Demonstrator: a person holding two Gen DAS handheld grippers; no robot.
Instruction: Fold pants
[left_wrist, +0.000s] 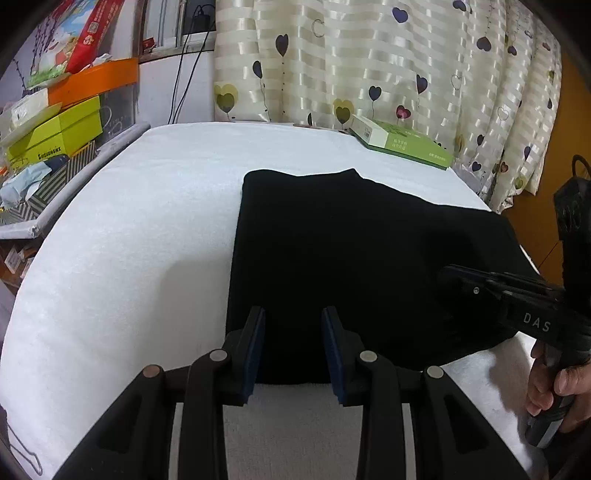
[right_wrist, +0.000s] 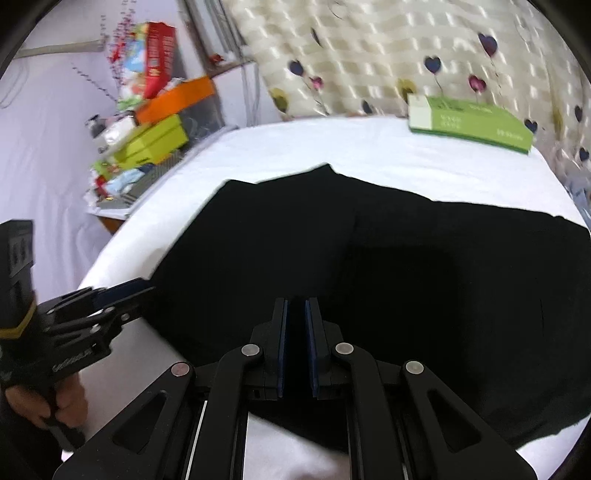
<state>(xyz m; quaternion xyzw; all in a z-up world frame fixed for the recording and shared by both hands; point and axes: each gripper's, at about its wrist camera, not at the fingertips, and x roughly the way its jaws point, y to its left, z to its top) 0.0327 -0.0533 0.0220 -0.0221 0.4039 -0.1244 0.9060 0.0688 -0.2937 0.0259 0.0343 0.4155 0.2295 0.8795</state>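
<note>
Black pants lie flat on the white-covered worktop, soft and limp.
Left tool apart, empty; right tool together, empty. Pinching an edge or corner looks best.

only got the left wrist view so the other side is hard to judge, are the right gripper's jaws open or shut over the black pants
observer: Shut. The right wrist view shows the right gripper with its jaws nearly touching, over the near edge of the black fabric pants.
operator: cloth pinched
observer: Cannot tell; the slit between them looks as black as the pants.
operator: where's my left one from there
observer: The left gripper has its tips at the pants' near left edge.
</note>
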